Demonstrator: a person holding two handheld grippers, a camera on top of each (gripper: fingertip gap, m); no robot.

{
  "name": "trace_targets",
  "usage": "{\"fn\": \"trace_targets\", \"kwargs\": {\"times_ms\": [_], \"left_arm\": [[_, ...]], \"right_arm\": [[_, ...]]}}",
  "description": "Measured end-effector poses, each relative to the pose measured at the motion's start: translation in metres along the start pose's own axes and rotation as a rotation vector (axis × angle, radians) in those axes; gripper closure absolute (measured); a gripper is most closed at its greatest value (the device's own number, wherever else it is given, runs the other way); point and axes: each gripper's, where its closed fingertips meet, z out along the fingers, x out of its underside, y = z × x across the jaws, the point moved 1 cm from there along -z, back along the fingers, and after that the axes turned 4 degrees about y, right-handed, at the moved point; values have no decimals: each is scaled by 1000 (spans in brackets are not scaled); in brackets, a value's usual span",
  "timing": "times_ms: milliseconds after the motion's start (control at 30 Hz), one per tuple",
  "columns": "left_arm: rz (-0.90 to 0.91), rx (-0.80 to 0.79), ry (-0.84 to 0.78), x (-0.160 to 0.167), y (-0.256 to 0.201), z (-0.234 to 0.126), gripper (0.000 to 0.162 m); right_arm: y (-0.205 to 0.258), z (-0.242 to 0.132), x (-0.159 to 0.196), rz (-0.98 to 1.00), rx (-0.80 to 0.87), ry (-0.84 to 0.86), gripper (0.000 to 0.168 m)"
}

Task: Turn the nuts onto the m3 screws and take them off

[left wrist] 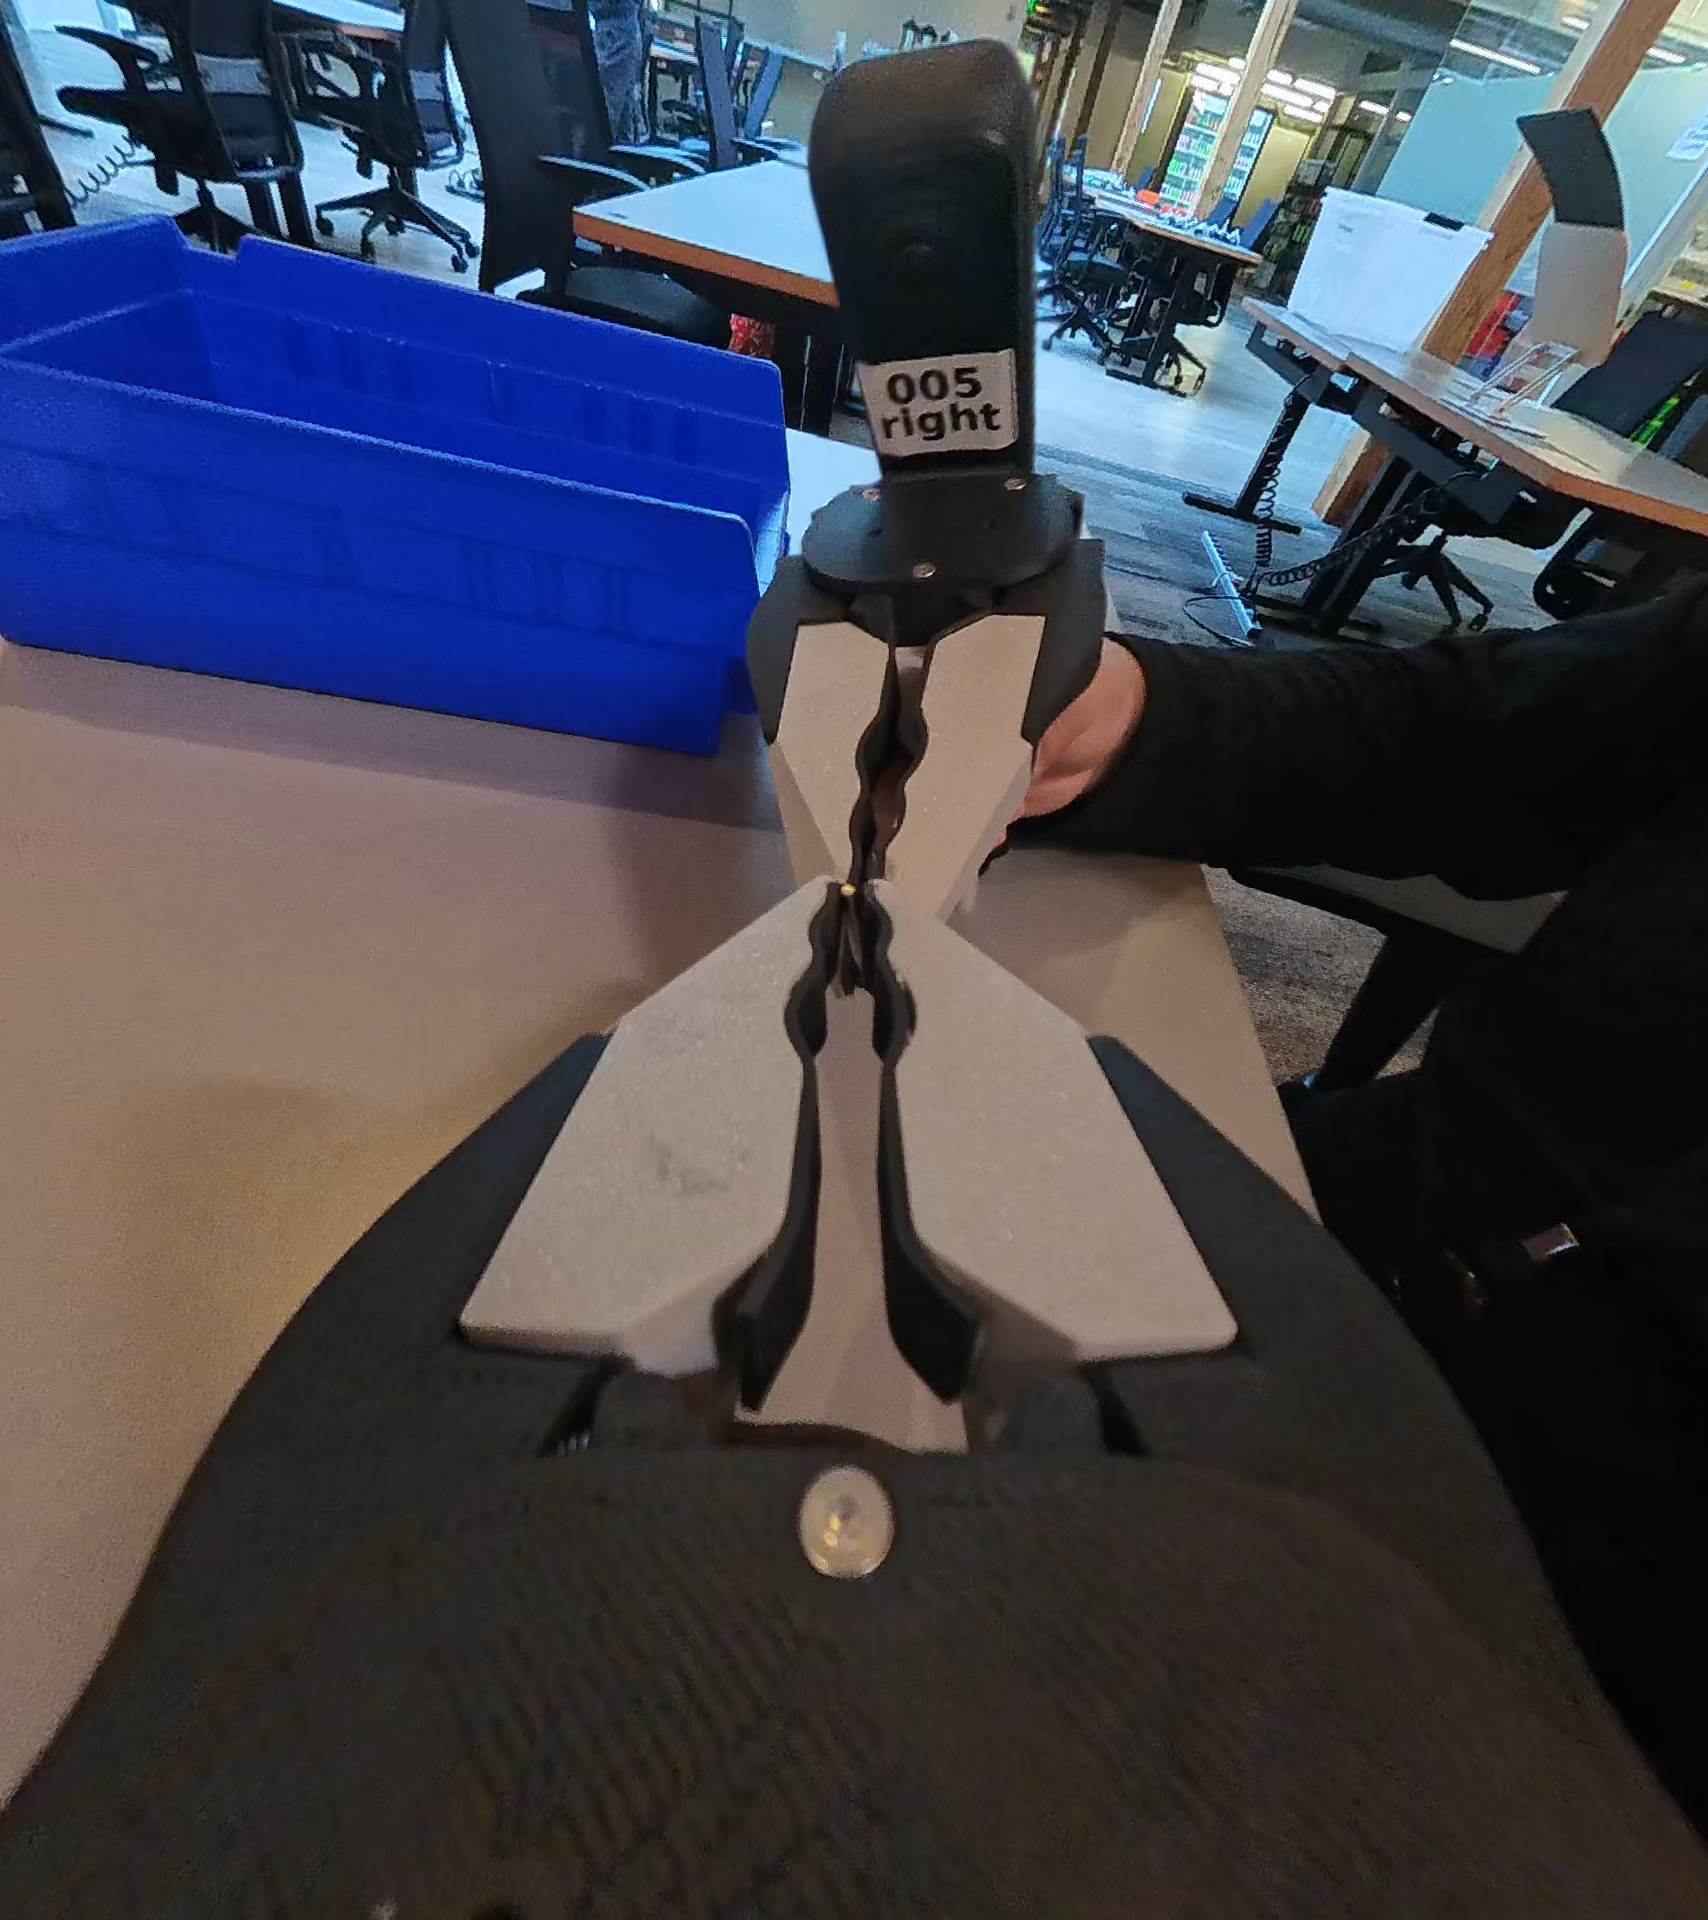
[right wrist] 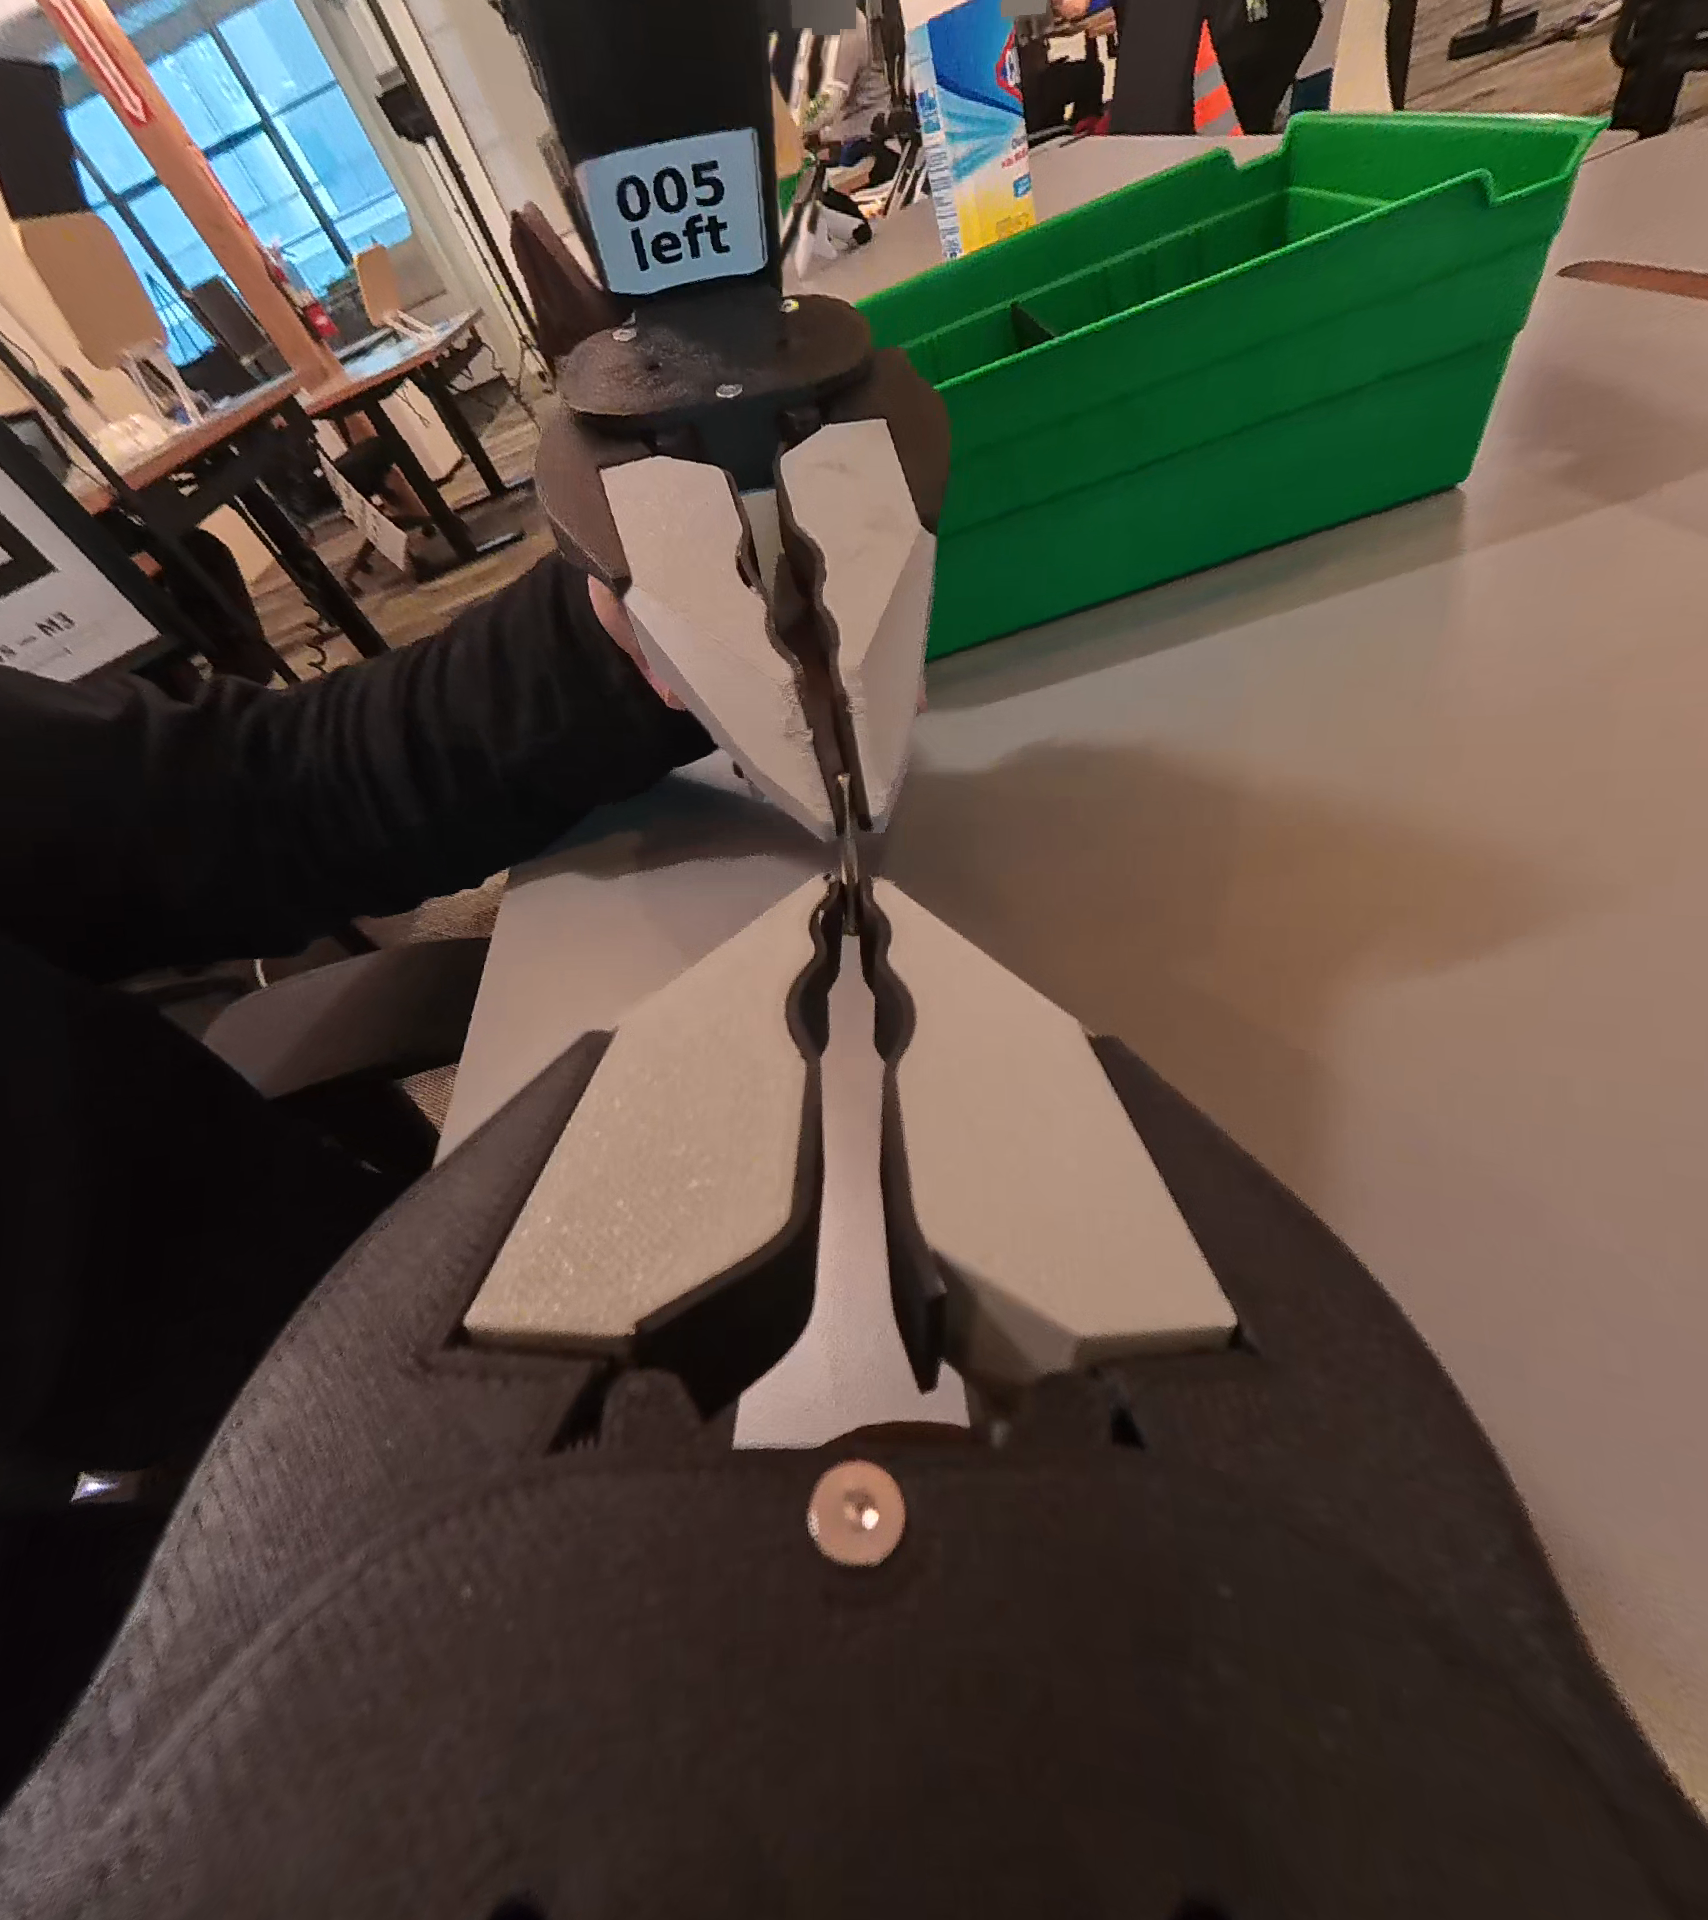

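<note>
Both tongs (left wrist: 850, 914) (right wrist: 845, 904) tip-to-tip on screw (right wrist: 845, 847)

1. Left gripper (left wrist: 848, 935) and right gripper (left wrist: 871, 868) meet tip to tip above the table (left wrist: 258, 1039), facing each other.
2. Screw (right wrist: 845, 831) spans the gap between the two sets of tips; which end carries the nut cannot be told.
3. Left wrist view: bin (left wrist: 330, 499) on the table, ahead and left of the left gripper's tips, well apart.
4. Right wrist view: second bin (right wrist: 1224, 395) on the table (right wrist: 1349, 883), ahead and right of the right gripper (right wrist: 845, 914), behind the left gripper (right wrist: 845, 805).
5. Carton (right wrist: 969, 135) stands behind the second bin.
</note>
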Motion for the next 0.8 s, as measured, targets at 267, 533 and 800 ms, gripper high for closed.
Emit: {"fn": "trace_targets", "kwargs": {"times_ms": [267,533,800], "left_arm": [[-12,10,4,2,-1,0,162],[-10,2,8,3,1,0,161],[-111,31,-14,1,3,-2,162]], "right_arm": [[0,1,1,-29,24,9,168],[-1,1,2,-64,58,26,168],[-2,2,-1,35,-2,-12,168]]}}
